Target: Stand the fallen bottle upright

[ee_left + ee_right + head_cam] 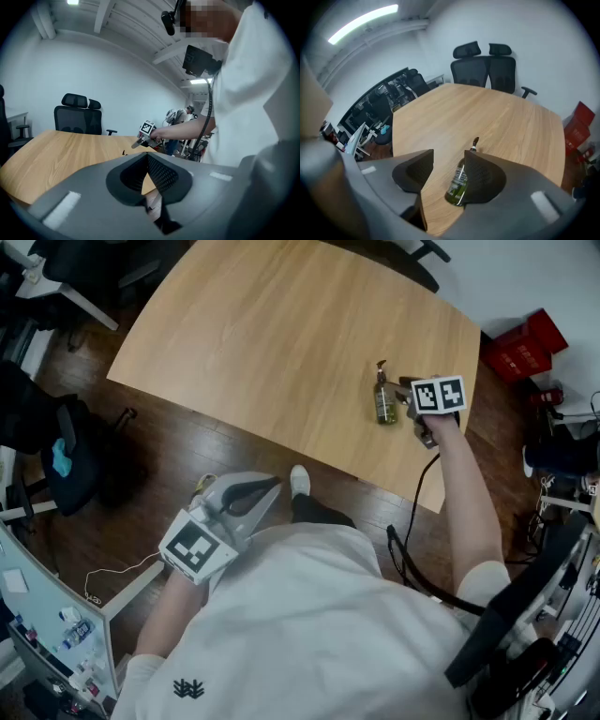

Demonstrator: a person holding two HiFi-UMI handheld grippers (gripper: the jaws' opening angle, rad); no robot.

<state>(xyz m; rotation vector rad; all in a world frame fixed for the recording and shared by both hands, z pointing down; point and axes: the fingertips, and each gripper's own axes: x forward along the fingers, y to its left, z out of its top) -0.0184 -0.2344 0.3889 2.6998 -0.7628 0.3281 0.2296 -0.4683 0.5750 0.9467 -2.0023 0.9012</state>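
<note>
A green pump bottle point(384, 399) appears to lie on its side near the right end of the wooden table point(281, 334), pump head pointing away from me. My right gripper point(407, 396) hovers just right of it, tilted down, with its jaws apart. In the right gripper view the bottle point(458, 185) shows in the gap between the open fingers point(447, 157), half hidden behind the right finger point(483, 176); no pad presses on it. My left gripper point(270, 487) hangs off the table by my body, shut and empty point(146, 154).
The table's right edge point(473, 381) runs close behind the right gripper. Two black office chairs point(487, 65) stand at the far side. A red box point(525, 348) sits on the floor at the right, and another chair point(66, 456) at the left.
</note>
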